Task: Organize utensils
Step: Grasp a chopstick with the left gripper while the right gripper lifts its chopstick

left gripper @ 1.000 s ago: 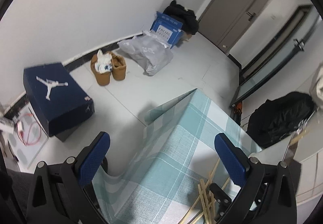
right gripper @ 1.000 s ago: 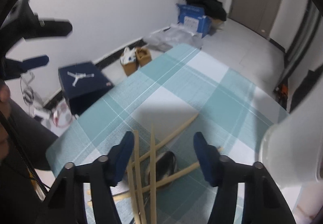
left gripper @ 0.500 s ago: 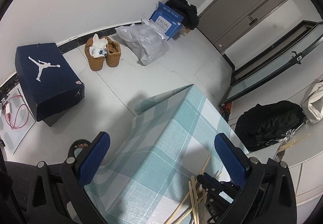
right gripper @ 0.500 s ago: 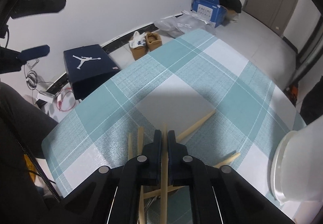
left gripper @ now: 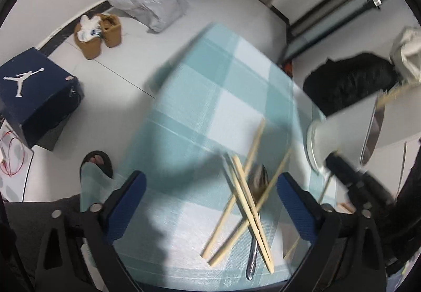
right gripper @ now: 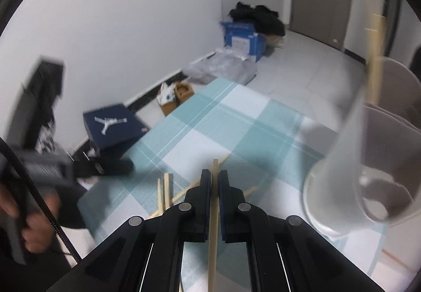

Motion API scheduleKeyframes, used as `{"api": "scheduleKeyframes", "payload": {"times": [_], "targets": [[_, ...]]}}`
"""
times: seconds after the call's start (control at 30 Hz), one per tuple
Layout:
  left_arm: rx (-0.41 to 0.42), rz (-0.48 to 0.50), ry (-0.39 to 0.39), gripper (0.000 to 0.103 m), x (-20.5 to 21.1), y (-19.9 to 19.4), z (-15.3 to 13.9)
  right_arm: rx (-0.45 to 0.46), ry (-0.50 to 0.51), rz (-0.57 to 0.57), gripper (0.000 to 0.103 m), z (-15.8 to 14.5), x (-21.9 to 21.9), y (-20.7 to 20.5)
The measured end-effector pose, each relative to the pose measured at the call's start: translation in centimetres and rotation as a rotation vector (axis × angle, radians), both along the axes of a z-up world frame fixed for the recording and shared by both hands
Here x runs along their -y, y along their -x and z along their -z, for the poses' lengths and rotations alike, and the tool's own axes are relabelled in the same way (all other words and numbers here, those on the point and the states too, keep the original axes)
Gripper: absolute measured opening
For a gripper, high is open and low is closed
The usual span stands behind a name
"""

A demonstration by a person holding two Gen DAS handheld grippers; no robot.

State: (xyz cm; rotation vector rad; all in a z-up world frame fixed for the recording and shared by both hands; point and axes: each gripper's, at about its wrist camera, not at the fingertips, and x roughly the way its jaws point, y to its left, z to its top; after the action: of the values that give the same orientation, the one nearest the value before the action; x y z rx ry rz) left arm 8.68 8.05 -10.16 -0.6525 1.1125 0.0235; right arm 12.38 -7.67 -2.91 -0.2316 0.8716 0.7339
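Right hand-held gripper [right gripper: 215, 181] is closed tight on one wooden chopstick [right gripper: 213, 215], and we judge it lifted clear of the desk [right gripper: 208, 118]. Our left hand-held gripper [left gripper: 210, 194] stands wide with nothing between its blue pads; its jaws have just been narrowing a little above the pile.

We reckon the job is early to midway. At least one chopstick already stands in the white holder [right gripper: 373, 160] at the desk's right edge, and the held one comes next. Four chopsticks [left gripper: 244, 200] lie crossed on the checked cloth, with a metal spoon [left gripper: 256, 186] under them.

The sticks are pale, thin and straight, with squared ends, stacked loosely over each other. The spoon is dark and shiny; its bowl points away from us.
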Motion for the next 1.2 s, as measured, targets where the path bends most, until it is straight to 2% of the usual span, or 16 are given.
{"api": "scheduleKeyframes", "payload": {"times": [0.07, 0.13, 0.2, 0.3, 0.53, 0.73, 0.8, 0.87, 1.0, 1.2], "targets": [[-0.016, 0.021, 0.009, 0.081, 0.5, 0.0, 0.3, -0.005, -0.043, 0.027, 0.005, -0.7, 1.5, 0.1], [-0.040, 0.044, 0.043, 0.065, 0.8, 0.0, 1.0, -0.001, -0.074, 0.042, 0.005, -1.2, 2.6, 0.3], [-0.048, 0.051, 0.061, 0.064, 1.0, 0.1, 1.4, 0.005, -0.101, 0.059, 0.005, -1.6, 3.6, 0.5], [-0.006, 0.070, 0.028, 0.060, 1.6, 0.3, 1.0, 0.012, -0.144, 0.080, 0.005, -2.0, 4.9, 0.7], [0.030, 0.080, -0.025, 0.039, 2.8, 0.2, 0.7, 0.032, -0.213, 0.105, 0.005, -2.9, 6.8, 1.0], [0.025, 0.105, -0.050, 0.035, 3.5, -0.3, 1.1, 0.028, -0.231, 0.113, 0.005, -3.1, 7.7, 0.9], [0.030, 0.088, -0.038, 0.031, 3.3, -0.4, 1.2, 0.024, -0.234, 0.123, 0.005, -3.1, 7.9, 0.9], [0.028, 0.066, -0.007, 0.020, 3.0, -0.4, 1.4, 0.018, -0.239, 0.130, 0.005, -3.0, 8.1, 0.8], [0.025, 0.041, 0.035, 0.008, 2.8, -0.6, 1.9, 0.026, -0.235, 0.124, 0.005, -3.2, 8.3, 1.2], [0.020, -0.020, 0.071, 0.001, 2.0, -0.7, 1.8, 0.028, -0.228, 0.134, 0.005, -3.1, 8.3, 1.1]]}}
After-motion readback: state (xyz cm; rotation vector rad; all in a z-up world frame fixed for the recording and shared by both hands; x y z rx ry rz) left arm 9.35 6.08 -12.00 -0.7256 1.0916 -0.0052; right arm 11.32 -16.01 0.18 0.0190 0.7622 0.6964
